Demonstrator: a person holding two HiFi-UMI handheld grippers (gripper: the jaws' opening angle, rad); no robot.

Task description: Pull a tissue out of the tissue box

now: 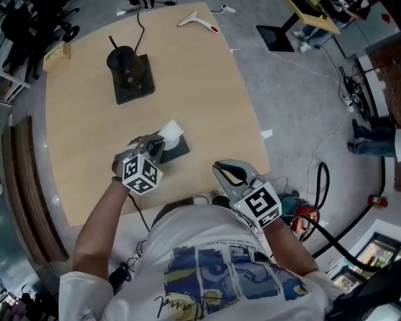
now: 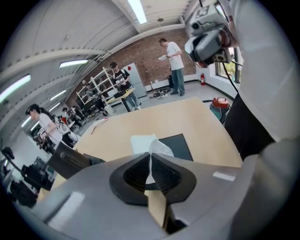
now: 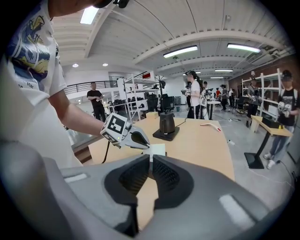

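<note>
Left tongs closed on the tissue rising from the dark tissue box on the counter — box just ahead and below, so pull likely upward — right tongs shut, empty, farther back.

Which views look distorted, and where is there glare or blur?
Head view: even light, the pale wooden table looks bowed. Left gripper view: strong fisheye, black corners, the ceiling strip lamp glares, the white tissue is sharp. Right gripper view: same fisheye, bright ceiling lamps.
</note>
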